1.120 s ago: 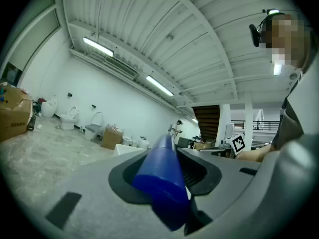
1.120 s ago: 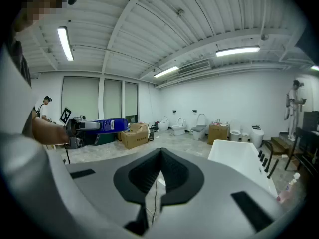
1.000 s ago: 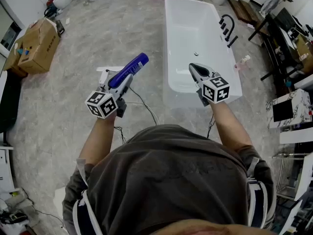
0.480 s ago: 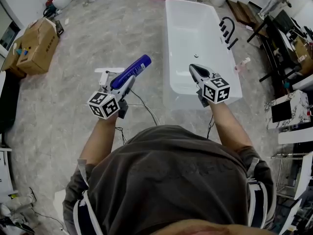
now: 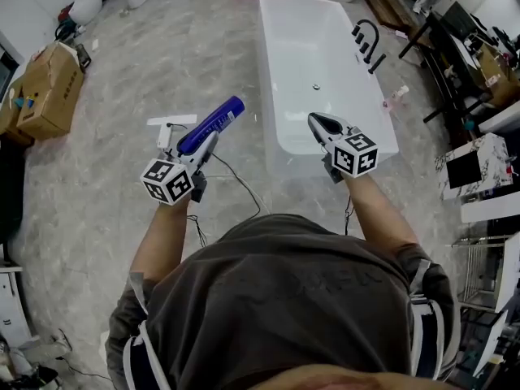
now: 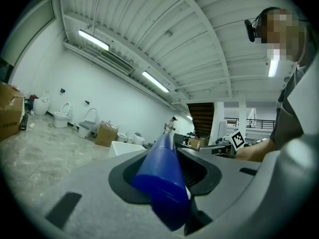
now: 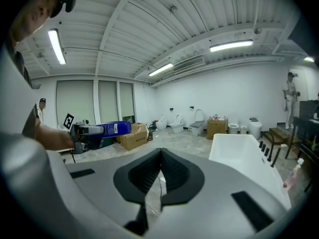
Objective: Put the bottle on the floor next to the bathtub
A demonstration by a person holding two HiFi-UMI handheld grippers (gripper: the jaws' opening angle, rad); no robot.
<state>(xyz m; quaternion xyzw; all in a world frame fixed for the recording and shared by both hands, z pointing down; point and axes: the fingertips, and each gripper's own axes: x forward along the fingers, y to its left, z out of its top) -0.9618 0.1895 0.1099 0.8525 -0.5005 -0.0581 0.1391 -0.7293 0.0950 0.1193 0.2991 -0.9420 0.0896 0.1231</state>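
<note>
Aloft, clamped blue bottle (image 5: pixel 213 123) in left gripper (image 5: pixel 203 143), pointing level over grey floor (image 5: pixel 122 177) just left of bathtub (image 5: pixel 266 63). Held right gripper (image 5: pixel 315 122) empty, jaws pressed together, above its near end.

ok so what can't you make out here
Label on the bottle: too small in the head view, foreshortened in the left gripper view.
The floor at the person's feet: hidden by their body, head view.
The pink item beside the tub: too small to identify, head view.
</note>
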